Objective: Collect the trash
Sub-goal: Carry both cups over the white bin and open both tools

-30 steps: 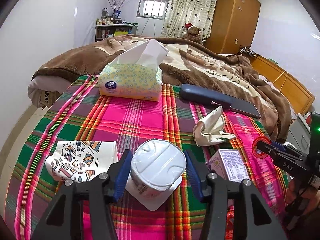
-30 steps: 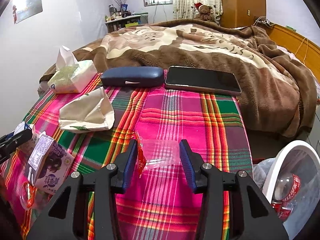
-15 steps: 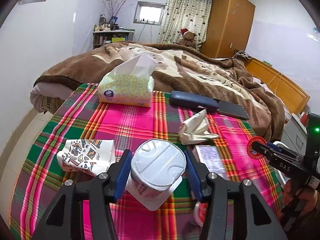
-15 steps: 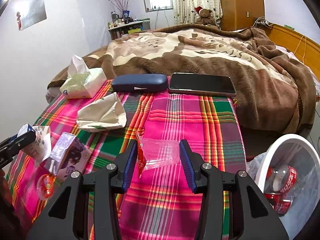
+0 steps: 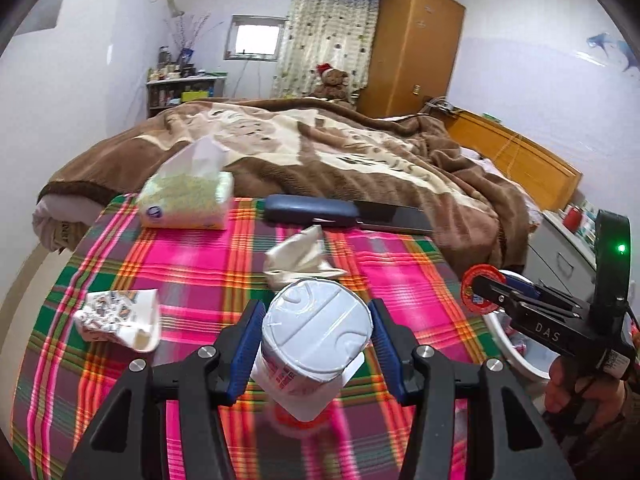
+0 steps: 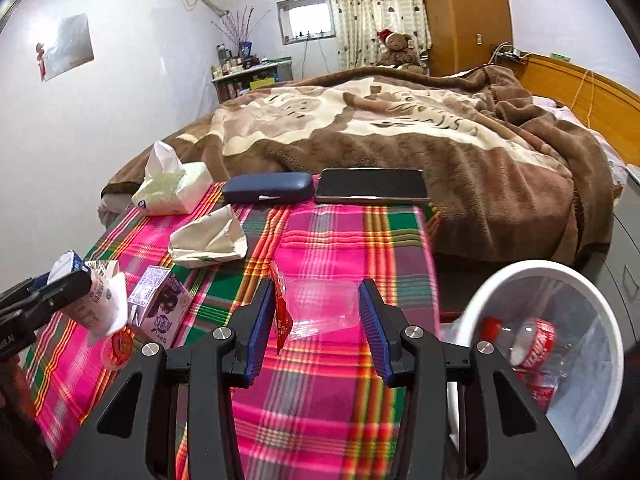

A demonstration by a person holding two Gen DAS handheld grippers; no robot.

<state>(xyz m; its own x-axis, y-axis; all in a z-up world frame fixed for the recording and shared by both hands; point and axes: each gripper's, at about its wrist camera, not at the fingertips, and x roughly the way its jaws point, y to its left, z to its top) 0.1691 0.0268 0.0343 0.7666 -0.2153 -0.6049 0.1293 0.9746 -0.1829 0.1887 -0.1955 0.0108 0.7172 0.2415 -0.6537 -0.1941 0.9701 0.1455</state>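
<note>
Gripping a white yogurt cup (image 5: 316, 340) between its blue pads, the left hand-held gripper (image 5: 316, 346) is holding it lifted above the plaid blanket (image 5: 192, 256), the cup's peeled foil lid facing the camera. The right hand-held gripper (image 6: 318, 316) is clamped on a clear plastic wrapper (image 6: 320, 308) with a red edge — it is hanging in the air over the blanket, just left of the white trash bin (image 6: 560, 276). The bin is sitting off the bed's right edge and is already holding a crushed bottle with a red label (image 6: 536, 344). Lying on the blanket are a crumpled white paper bag (image 6: 208, 240), a small purple drink carton (image 6: 160, 304), a little red-lidded cup (image 6: 118, 346) and a patterned paper wrapper (image 5: 120, 316). Farther back, by the brown blanket (image 6: 400, 128), are lying a tissue pack (image 6: 172, 188), a dark blue glasses case (image 6: 266, 192) and a phone (image 6: 372, 190) — the case and phone are almost touching end to end. A teddy bear (image 6: 398, 50) is sitting beside the wooden wardrobe (image 5: 412, 48).
</note>
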